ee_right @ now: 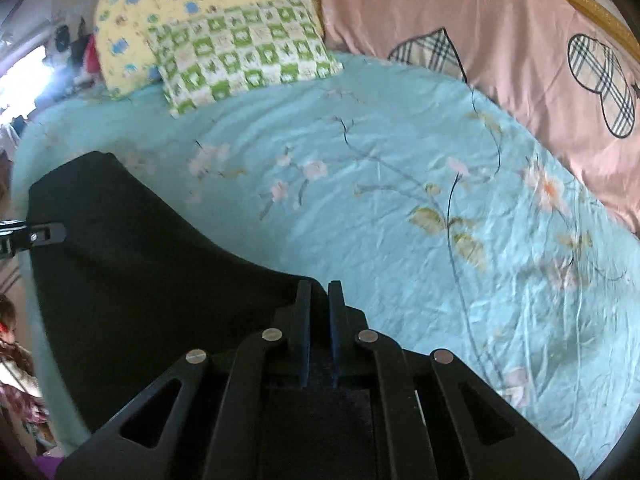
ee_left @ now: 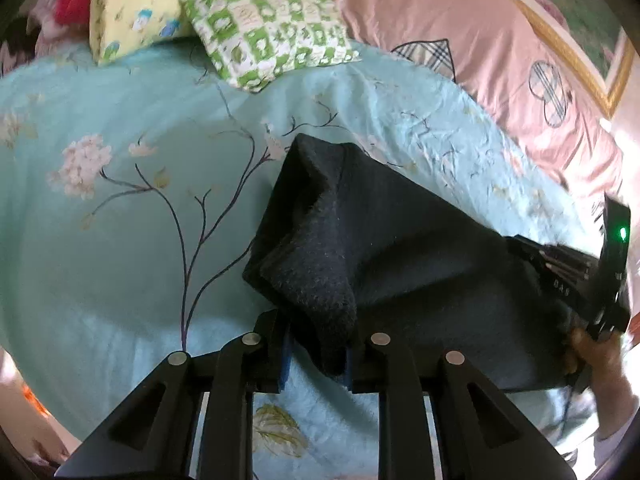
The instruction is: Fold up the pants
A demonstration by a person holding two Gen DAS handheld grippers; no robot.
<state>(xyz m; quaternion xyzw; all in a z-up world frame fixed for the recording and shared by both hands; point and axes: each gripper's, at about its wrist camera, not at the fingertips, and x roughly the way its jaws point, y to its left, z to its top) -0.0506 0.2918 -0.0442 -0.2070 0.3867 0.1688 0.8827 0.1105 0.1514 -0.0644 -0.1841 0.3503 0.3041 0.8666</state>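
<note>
Dark fleece pants lie on a light blue floral bed sheet. My left gripper has its jaws apart, with a raised fold of the pants hanging between them; I cannot tell if they pinch it. The right gripper shows at the right edge of the left wrist view, at the pants' far end. In the right wrist view my right gripper is shut on the pants' edge. The left gripper's fingertip shows at the left edge over the pants.
A green checked pillow and a yellow pillow lie at the head of the bed. A pink quilt runs along the right side. Clutter shows past the bed's left edge.
</note>
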